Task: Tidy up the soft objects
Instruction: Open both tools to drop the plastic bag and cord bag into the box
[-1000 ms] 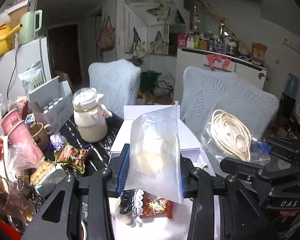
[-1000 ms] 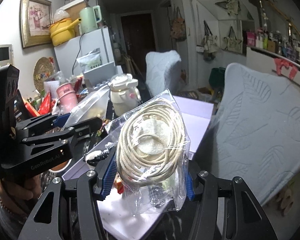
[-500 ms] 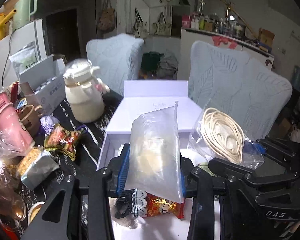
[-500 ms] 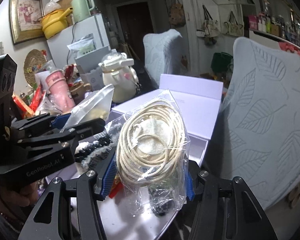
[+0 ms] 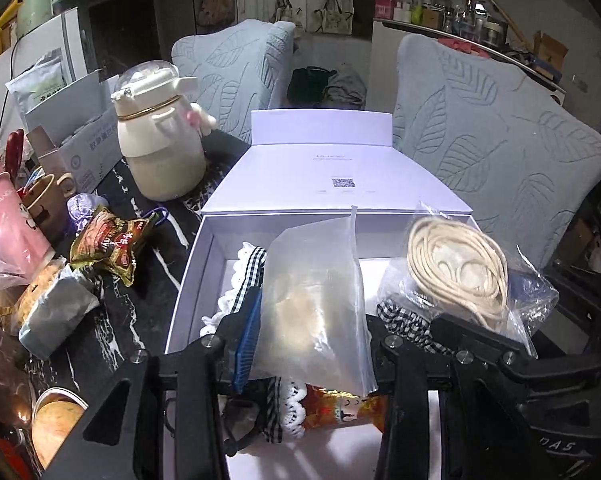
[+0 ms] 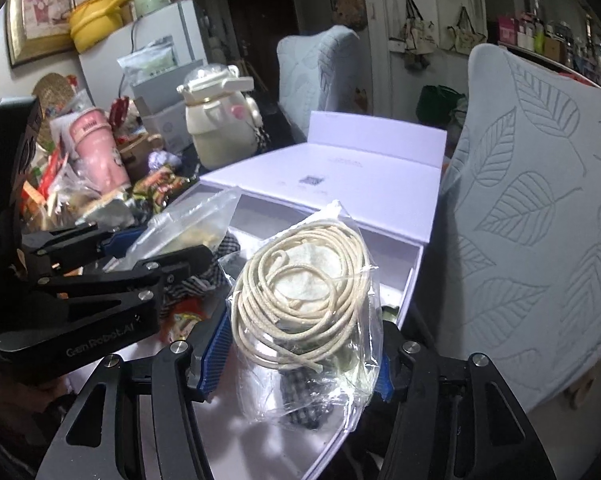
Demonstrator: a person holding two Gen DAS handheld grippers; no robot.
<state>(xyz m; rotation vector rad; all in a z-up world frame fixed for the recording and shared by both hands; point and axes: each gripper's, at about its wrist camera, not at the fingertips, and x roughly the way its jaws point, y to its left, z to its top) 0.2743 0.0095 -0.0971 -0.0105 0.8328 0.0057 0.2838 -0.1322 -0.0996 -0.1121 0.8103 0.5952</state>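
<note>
Item: rope coil bag (image 6: 304, 300), in my right gripper (image 6: 296, 354), fingers easing apart, bag between them, over white box (image 5: 188, 280). Left gripper (image 5: 306, 344) clamped on zip bag (image 5: 312, 312). Lower both w/ care, release flat beside gingham cloth (image 5: 248, 276).

Both grippers tilt downward side by side — left gripper (image 5: 306, 344) clamped, right gripper (image 6: 300, 354) opening its jaws.
</note>
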